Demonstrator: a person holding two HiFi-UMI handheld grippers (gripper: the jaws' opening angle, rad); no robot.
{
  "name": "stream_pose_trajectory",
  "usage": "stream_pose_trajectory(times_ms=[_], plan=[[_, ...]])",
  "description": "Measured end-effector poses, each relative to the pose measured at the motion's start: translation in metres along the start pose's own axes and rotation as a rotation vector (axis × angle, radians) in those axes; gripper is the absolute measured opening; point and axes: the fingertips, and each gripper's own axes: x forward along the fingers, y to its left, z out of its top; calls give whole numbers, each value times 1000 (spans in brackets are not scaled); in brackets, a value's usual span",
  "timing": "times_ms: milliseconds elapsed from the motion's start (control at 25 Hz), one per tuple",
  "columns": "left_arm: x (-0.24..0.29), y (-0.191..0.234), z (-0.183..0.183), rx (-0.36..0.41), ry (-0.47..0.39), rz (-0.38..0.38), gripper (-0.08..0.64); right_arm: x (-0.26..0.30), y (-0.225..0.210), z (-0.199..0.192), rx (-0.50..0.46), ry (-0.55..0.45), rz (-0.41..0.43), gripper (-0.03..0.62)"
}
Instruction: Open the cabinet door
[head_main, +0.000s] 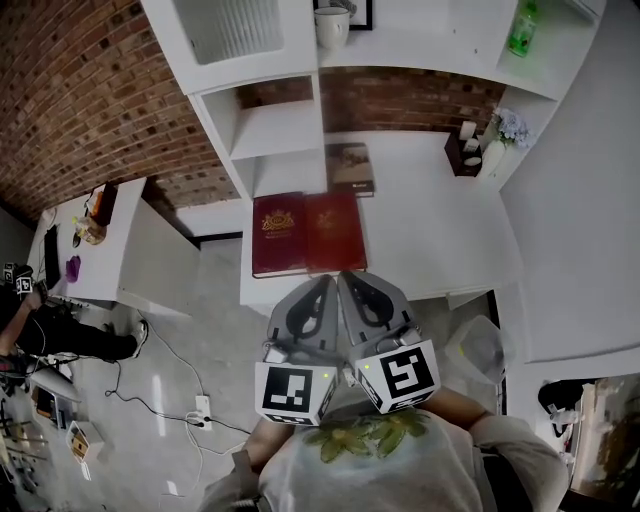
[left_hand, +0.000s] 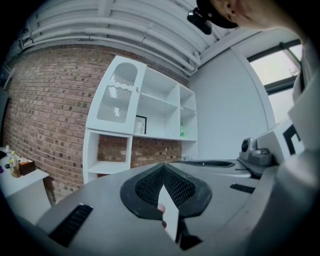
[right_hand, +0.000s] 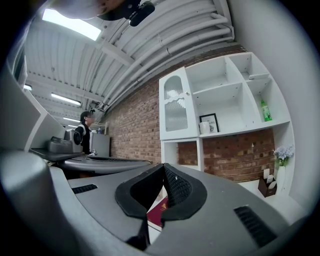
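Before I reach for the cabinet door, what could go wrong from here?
1. The left gripper and the right gripper are both shut and side by side. If they stay unopened, they may only bump the cabinet door.
2. The mug stands on the shelf beside that door, so a wide reach could knock it.

left tool (head_main: 331, 280), right tool (head_main: 346, 277), closed

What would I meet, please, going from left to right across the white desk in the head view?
Red book with a gold crest → plainer red book → dark box → vase of flowers.
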Motion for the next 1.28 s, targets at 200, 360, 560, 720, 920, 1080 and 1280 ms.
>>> stream_pose_trajectory(times_ms=[200, 360, 560, 720, 920, 1080, 1280], plan=[[32, 38, 12, 0, 3, -5, 8, 50, -9, 8, 0, -2, 17, 21], [57, 65, 19, -7, -8, -2, 8, 86, -17, 13, -26, -14, 25, 21], [81, 90, 28, -12, -24, -8, 8, 120, -27, 21, -31, -35, 22, 22], [97, 109, 39, -20, -47, -25, 8, 147, -32, 29, -72, -33, 64, 23], [117, 117, 47, -14, -66, -52, 9, 180, -60, 46, -94, -74, 62, 23], [132, 121, 41, -22, -41, -71, 9, 204, -87, 57, -104, -84, 19, 25], [146, 133, 39, -29, -23, -76, 9, 226, -112, 72, -109, -99, -16, 25]])
